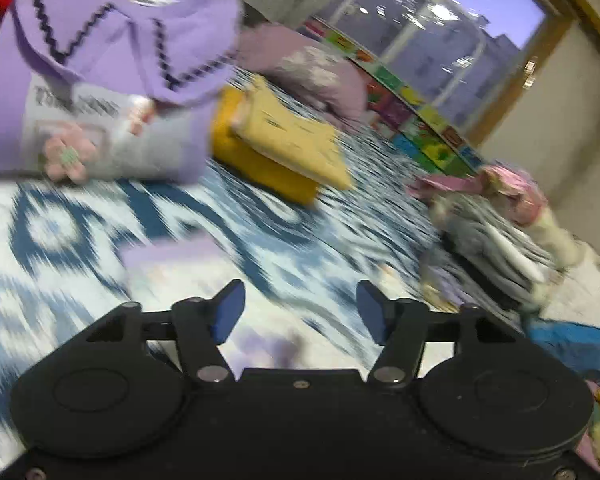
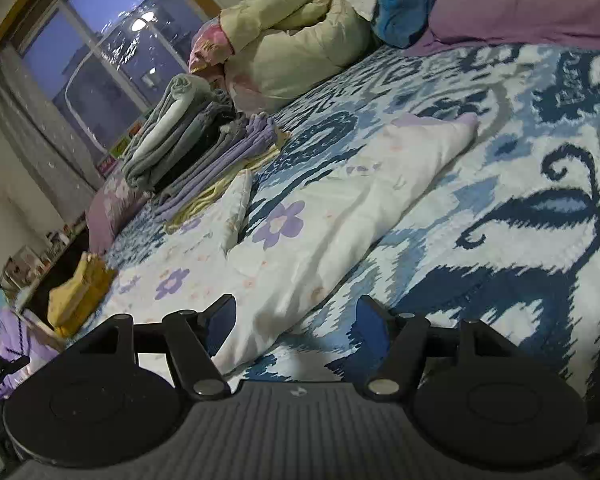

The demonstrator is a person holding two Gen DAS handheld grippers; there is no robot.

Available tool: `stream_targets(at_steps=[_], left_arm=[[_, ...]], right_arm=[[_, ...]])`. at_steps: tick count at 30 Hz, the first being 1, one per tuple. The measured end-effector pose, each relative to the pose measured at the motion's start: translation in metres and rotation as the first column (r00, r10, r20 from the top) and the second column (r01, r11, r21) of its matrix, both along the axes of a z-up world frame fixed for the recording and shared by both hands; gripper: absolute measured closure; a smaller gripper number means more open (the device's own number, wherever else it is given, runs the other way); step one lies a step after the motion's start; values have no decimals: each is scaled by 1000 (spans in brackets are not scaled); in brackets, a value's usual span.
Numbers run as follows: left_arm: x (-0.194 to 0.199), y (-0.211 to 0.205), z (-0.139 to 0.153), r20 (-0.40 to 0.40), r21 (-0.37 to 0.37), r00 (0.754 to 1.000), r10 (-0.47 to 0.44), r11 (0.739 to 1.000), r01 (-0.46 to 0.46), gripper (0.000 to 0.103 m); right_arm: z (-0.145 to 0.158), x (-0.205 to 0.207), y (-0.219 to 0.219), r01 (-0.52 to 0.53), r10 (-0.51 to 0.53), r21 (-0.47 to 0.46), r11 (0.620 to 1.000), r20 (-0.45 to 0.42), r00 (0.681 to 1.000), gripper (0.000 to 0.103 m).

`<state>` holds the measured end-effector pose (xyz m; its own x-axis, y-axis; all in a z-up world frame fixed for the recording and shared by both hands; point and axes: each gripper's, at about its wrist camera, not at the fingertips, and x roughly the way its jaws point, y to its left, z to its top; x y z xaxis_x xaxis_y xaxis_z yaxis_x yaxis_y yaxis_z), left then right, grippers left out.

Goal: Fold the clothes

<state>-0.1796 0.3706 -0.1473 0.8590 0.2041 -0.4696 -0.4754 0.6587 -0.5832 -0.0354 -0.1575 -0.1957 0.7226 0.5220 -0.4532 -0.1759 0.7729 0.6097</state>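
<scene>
On the bed (image 2: 520,184), from the left: a yellow folded bundle (image 2: 80,292), a stack of folded clothes (image 2: 196,140), then a thin white floral garment (image 2: 320,216) lying long and creased. Both the left tongs (image 1: 300,312) and right tongs (image 2: 296,320) gape wide, empty. Judging by this, the garment's near end wants pinching next.

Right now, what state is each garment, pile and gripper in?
Left gripper: open, holding nothing.
Right gripper: open, low over the garment's near corner.
White floral garment: lying spread out, creased.
Grey and lilac stack: folded.
Yellow clothes: folded, stacked.
Purple sweater: worn by a person.
</scene>
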Motion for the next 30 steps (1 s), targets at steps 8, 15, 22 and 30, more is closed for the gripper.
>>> stream_targets(at_steps=[8,15,22,30], left_arm=[[49,-133,27,-109,174,940,-324,925,339,33],[118,-295,33,-308,443,769,-561,630,637,33],[176,-413,10,-460,544,636,-620,370,753,34],[208,-501,-17,-569,630,583,-580,148,763,41]], right_arm=[[-6,0,-37,120,-111,166,979,-59,992,36],[-3,7,-100,211,-187,343,915,-100,977,21],[-11,18,-153,200,-162,450,870,-124,979,19],[-23,30,-181,246,-186,525,815,-165,969,16]])
